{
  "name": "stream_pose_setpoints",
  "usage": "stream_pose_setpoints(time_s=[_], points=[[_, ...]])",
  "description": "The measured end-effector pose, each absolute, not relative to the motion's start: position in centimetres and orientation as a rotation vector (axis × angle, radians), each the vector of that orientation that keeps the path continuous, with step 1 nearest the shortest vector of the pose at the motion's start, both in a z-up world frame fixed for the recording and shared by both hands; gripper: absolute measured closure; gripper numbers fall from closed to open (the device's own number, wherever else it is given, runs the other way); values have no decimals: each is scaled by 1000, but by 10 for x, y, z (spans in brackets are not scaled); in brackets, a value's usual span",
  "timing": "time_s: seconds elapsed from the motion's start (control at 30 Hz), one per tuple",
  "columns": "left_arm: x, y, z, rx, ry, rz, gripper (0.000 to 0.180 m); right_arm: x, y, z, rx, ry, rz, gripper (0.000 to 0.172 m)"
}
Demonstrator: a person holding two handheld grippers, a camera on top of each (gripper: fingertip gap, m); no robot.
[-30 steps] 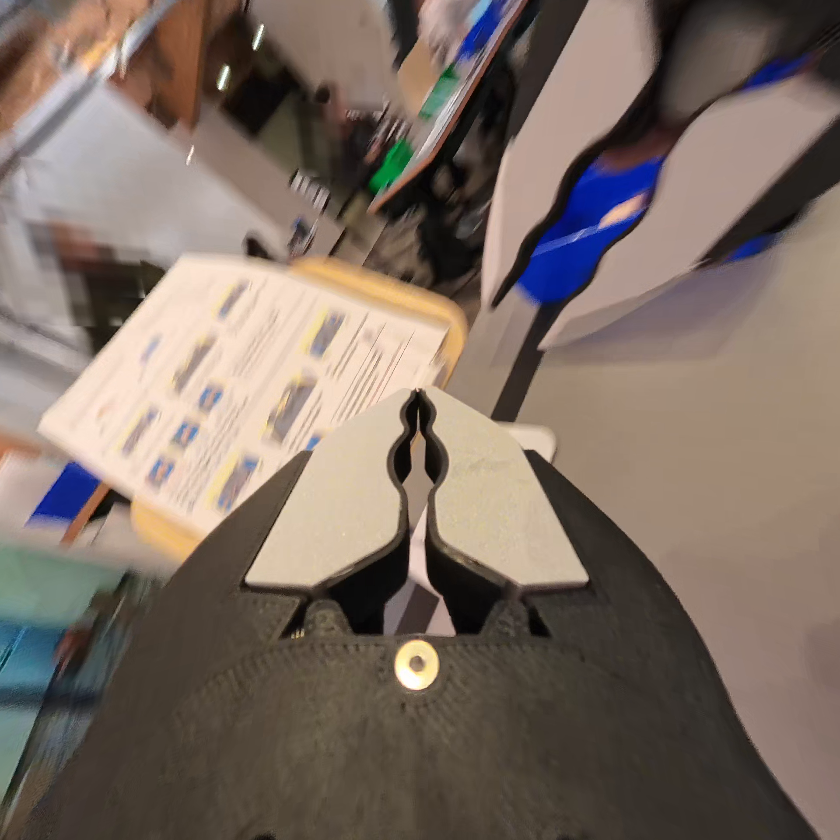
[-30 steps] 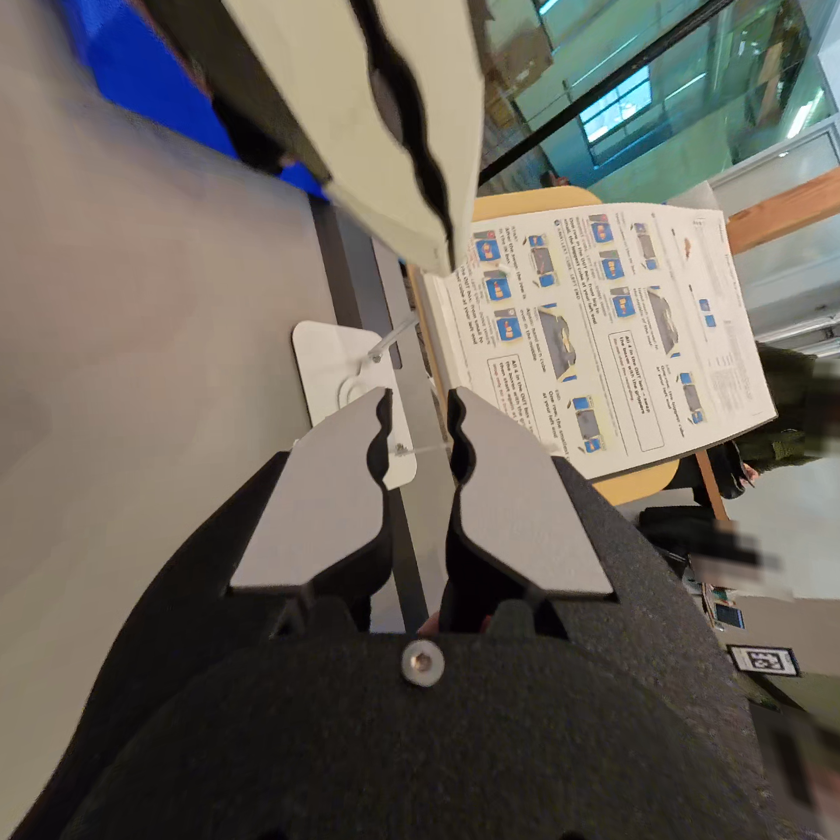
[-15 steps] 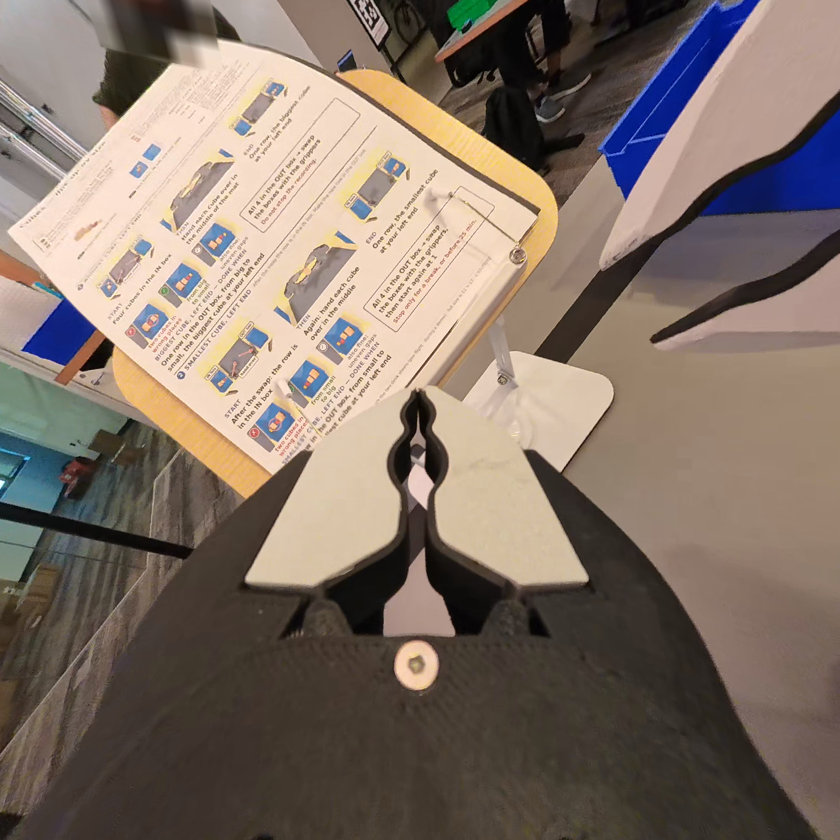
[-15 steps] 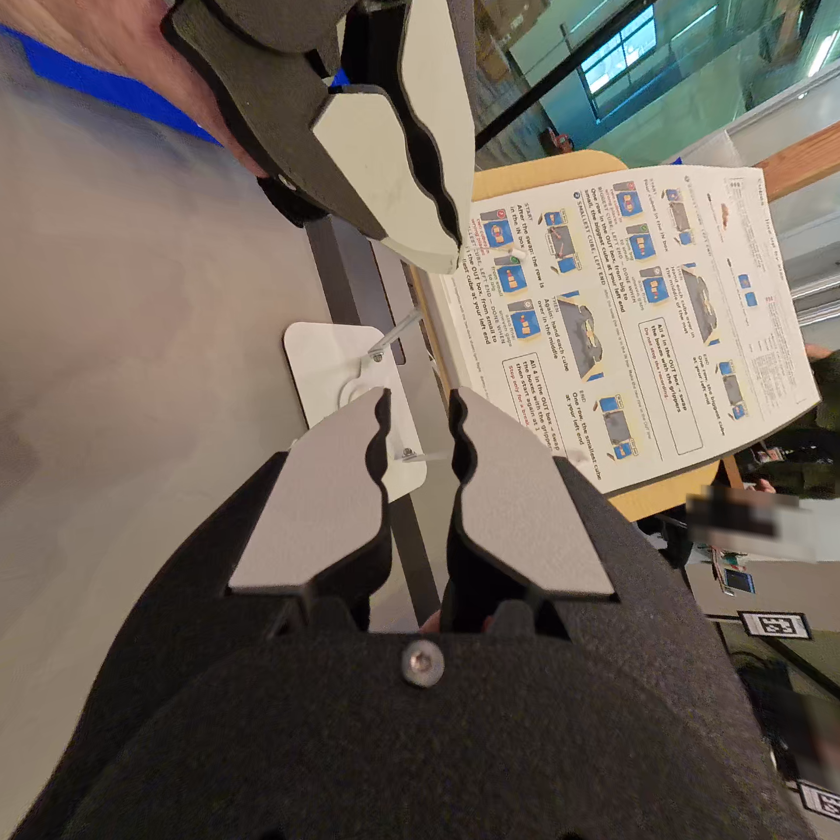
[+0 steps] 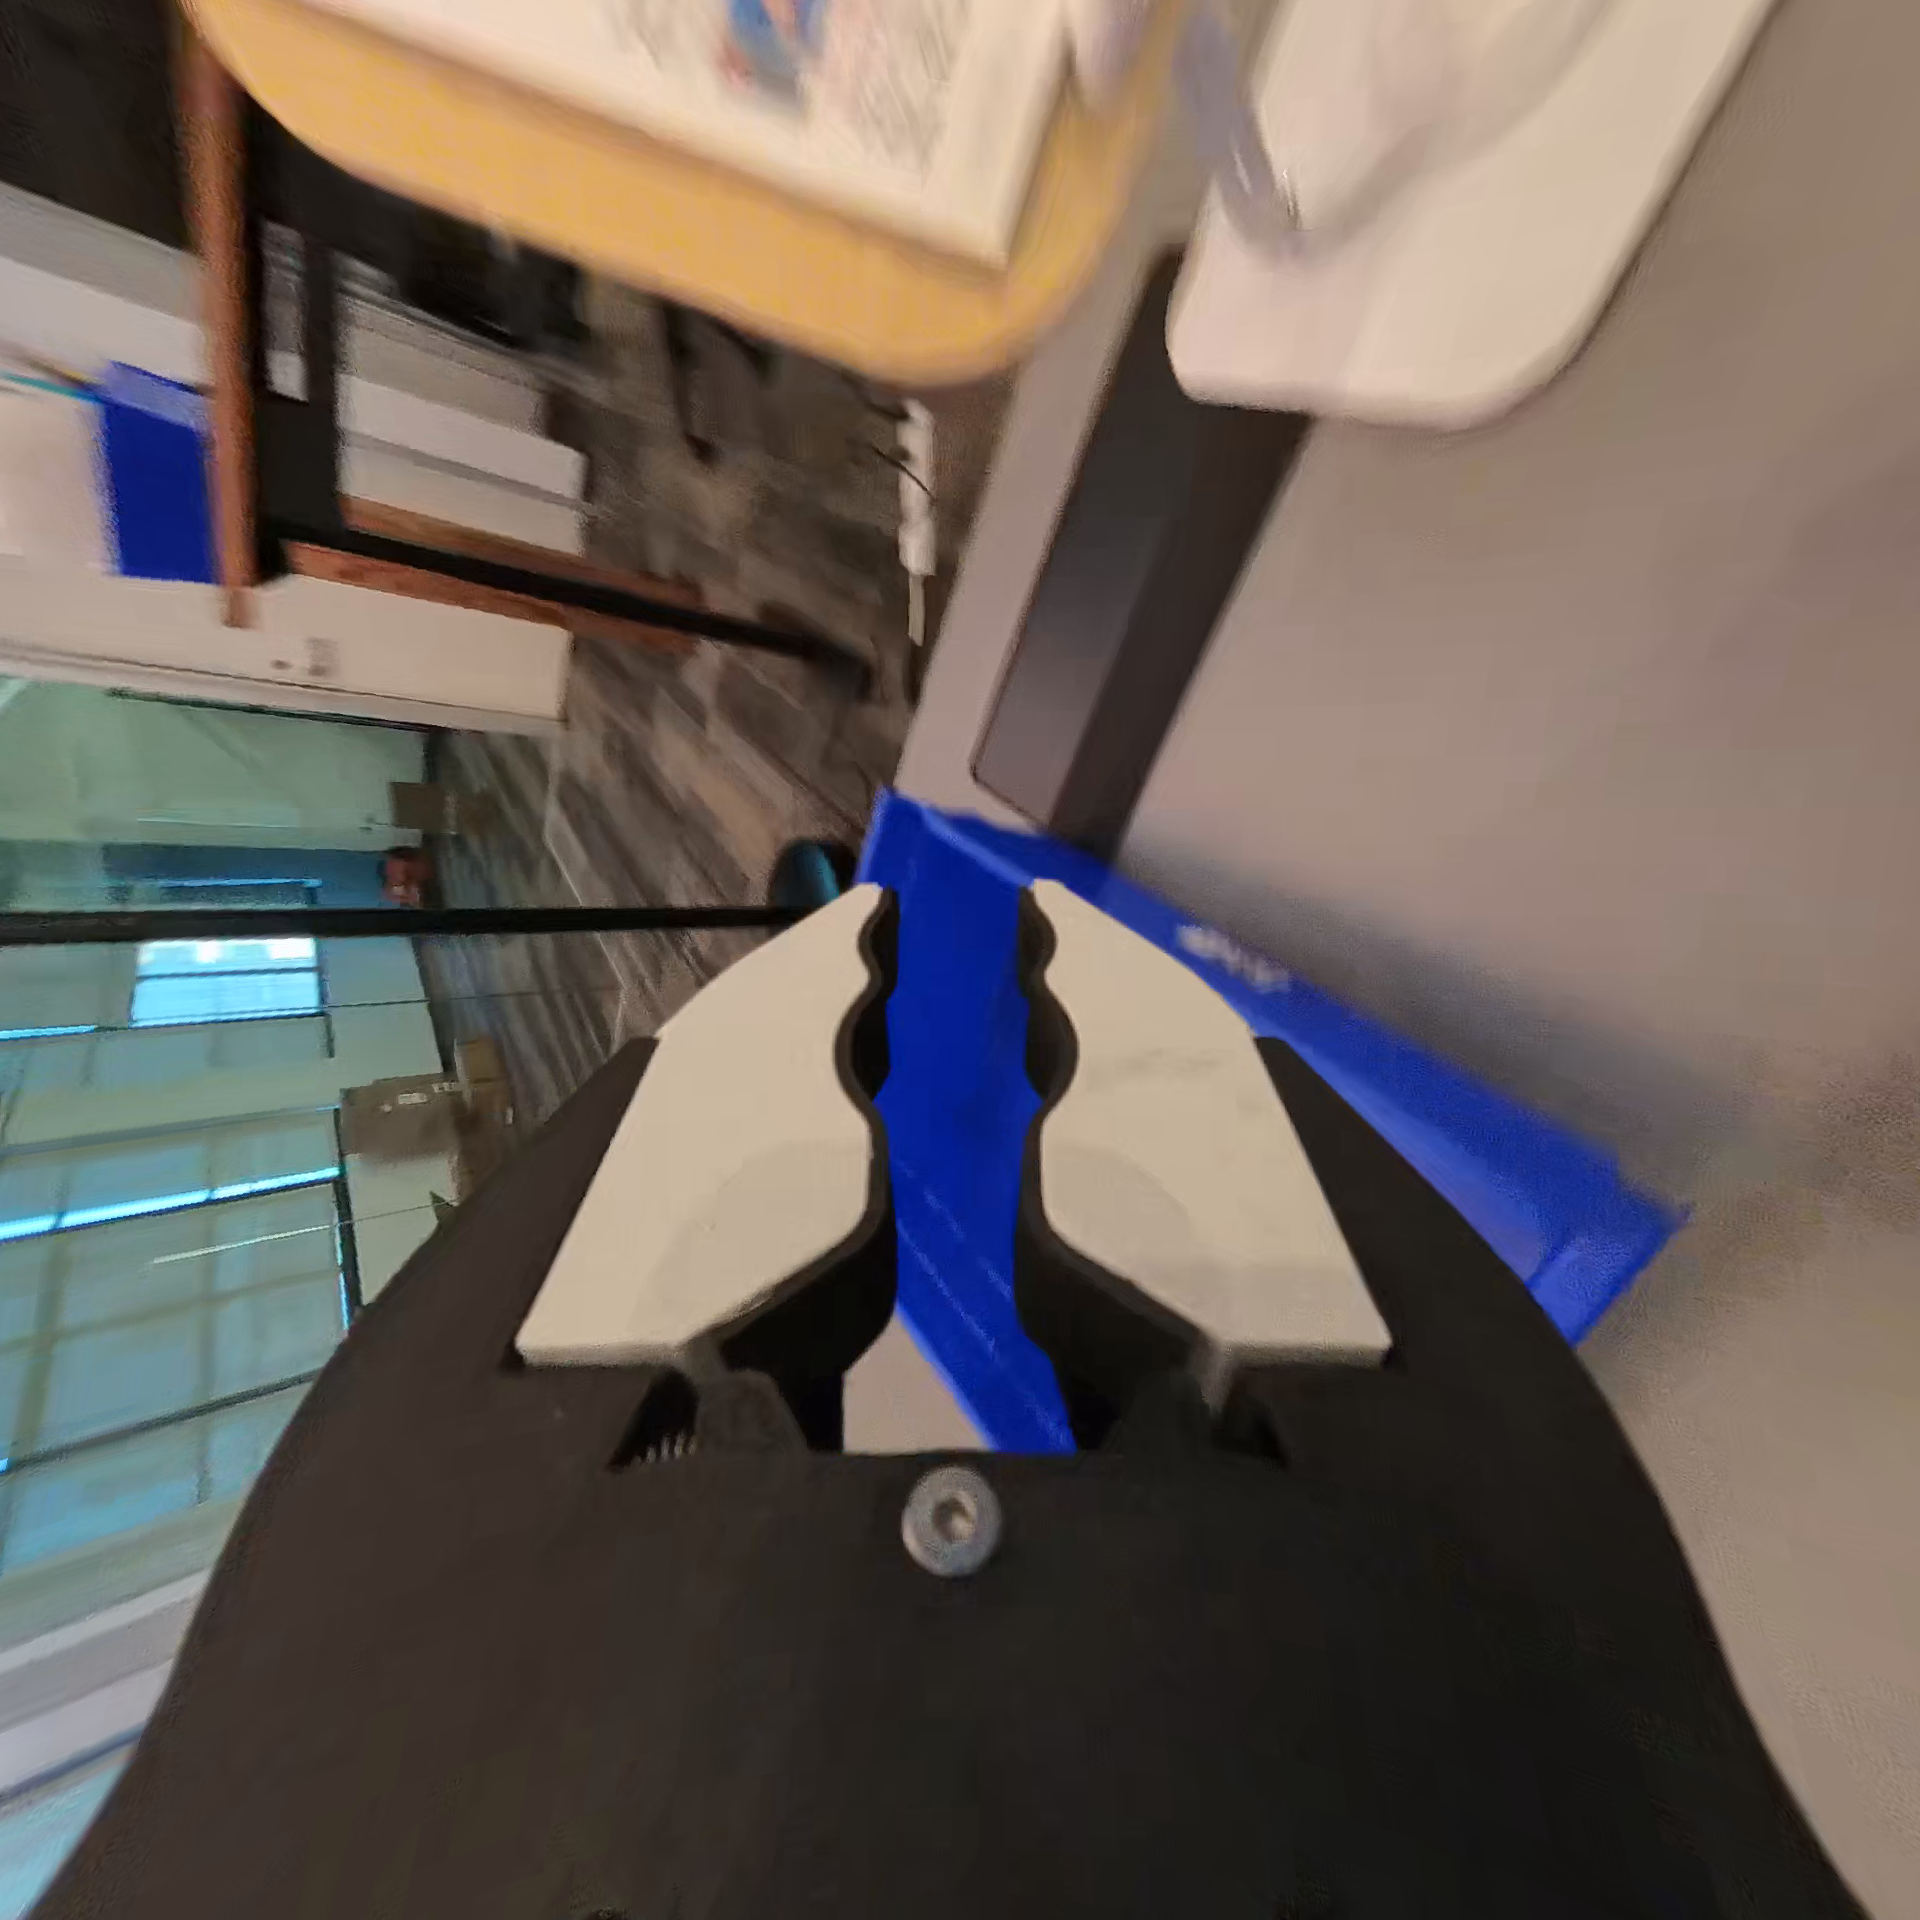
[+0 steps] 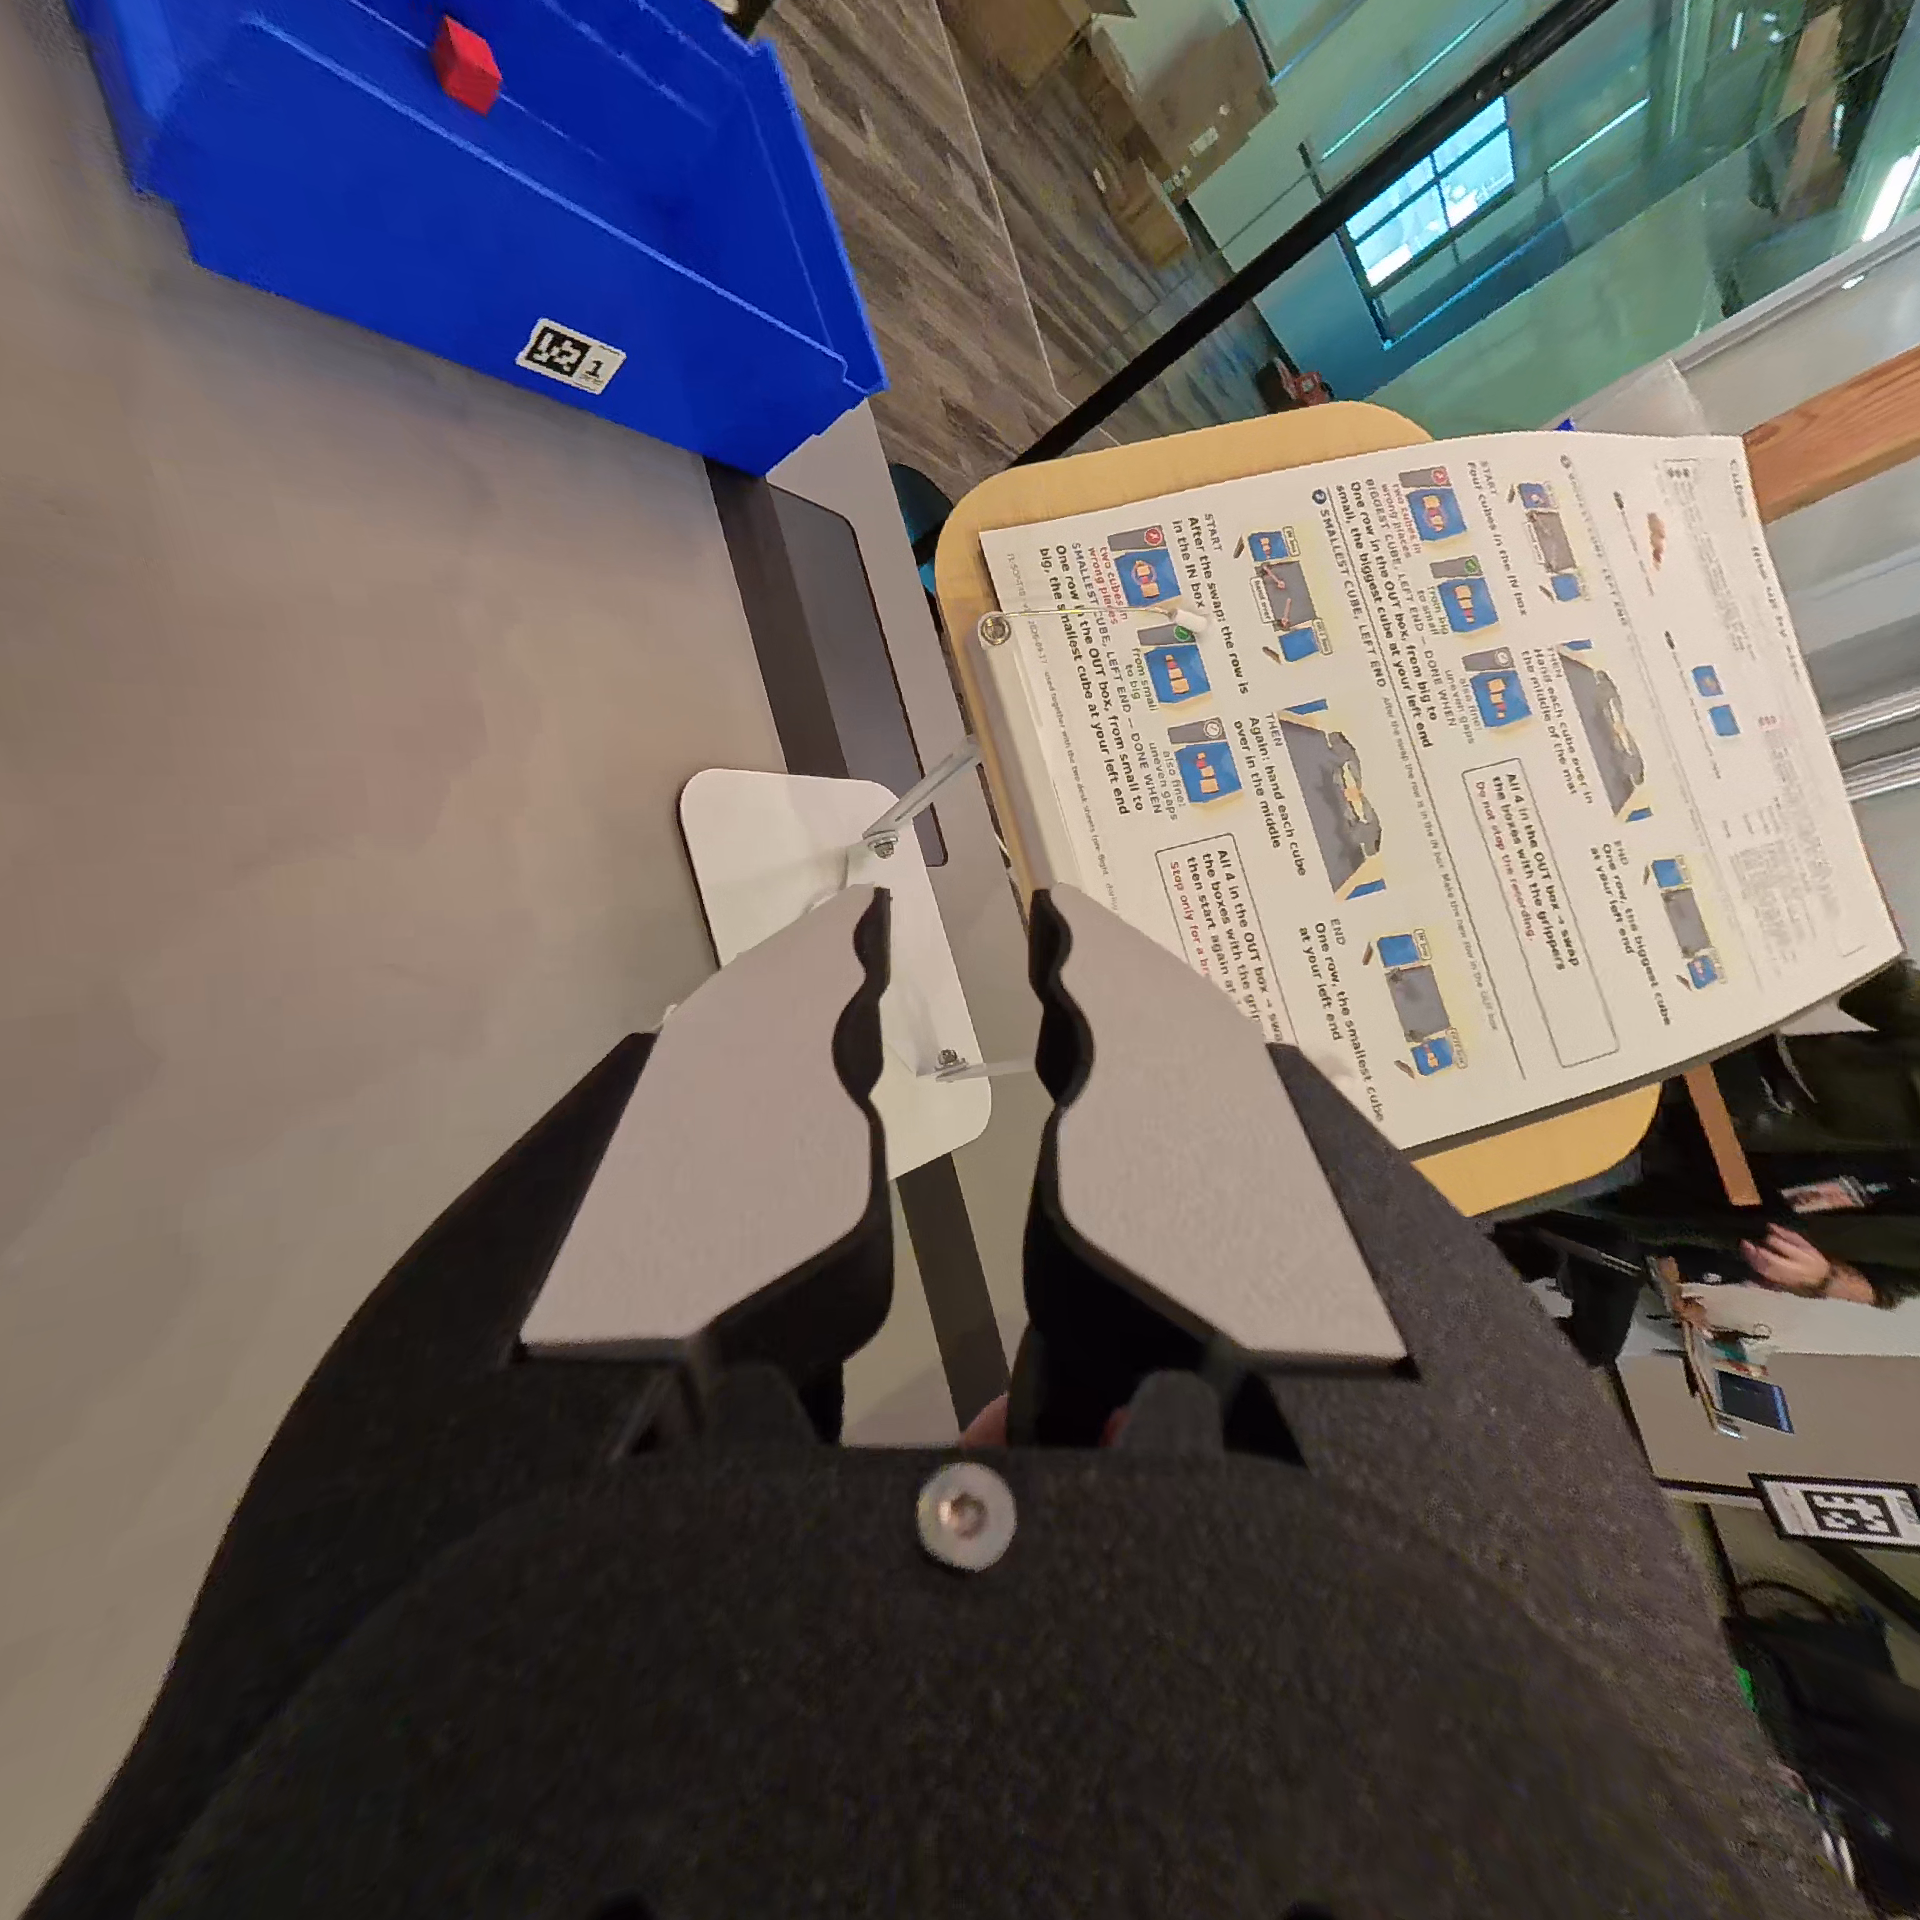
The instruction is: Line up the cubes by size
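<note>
While neither tool had yet taken a cube, the scene stood as follows.

Left tongs (image 5: 954, 914): partly open and bare; the blue showing through the gap was the blue bin (image 5: 1351, 1081) lying beyond the tips, not a thing held.
Right tongs (image 6: 958, 914): parted by a similar gap and bare, with only the white stand base (image 6: 769, 852) and the grey table (image 6: 312, 727) seen through the gap.
Red cube (image 6: 468, 64): sat inside the blue bin (image 6: 499, 229), well away from the right tongs; it was the only cube visible.
Why so placed: the bin probably served as the box from which cubes are taken, so the left tongs pointing at its wall looked like a start towards it.
Instruction sheet (image 6: 1455, 748): propped on a tan board (image 6: 1174, 457) carried by the white stand, likely tilted for the person to read.
Task state: judged barely begun, since no row showed.
Right view only: the bin's inside, the cube, a black-and-white marker tag (image 6: 569, 358) on the bin wall, and the sheet in focus.
Left view only: the bin's outer wall close up, heavily blurred; the board (image 5: 727, 260) and the stand base (image 5: 1455, 208) were smeared, and no cube appeared.
</note>
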State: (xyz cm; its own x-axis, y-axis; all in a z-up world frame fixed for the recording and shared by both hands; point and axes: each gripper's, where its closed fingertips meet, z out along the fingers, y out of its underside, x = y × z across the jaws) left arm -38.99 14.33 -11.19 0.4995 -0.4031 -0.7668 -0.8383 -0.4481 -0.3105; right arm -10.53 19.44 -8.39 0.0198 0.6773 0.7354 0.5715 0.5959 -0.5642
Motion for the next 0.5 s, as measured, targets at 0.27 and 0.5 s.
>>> stream_pose_setpoints(time_s=[0.27, 0.5], points=[[-530, 117, -207, -2535, 1312, 786, 153, -111, 193, -94, -1057, -1689, 96, 146], [-580, 100, -275, -2796, 1518, 798, 145, -115, 190, -101, -1042, -1724, 98, 146]])
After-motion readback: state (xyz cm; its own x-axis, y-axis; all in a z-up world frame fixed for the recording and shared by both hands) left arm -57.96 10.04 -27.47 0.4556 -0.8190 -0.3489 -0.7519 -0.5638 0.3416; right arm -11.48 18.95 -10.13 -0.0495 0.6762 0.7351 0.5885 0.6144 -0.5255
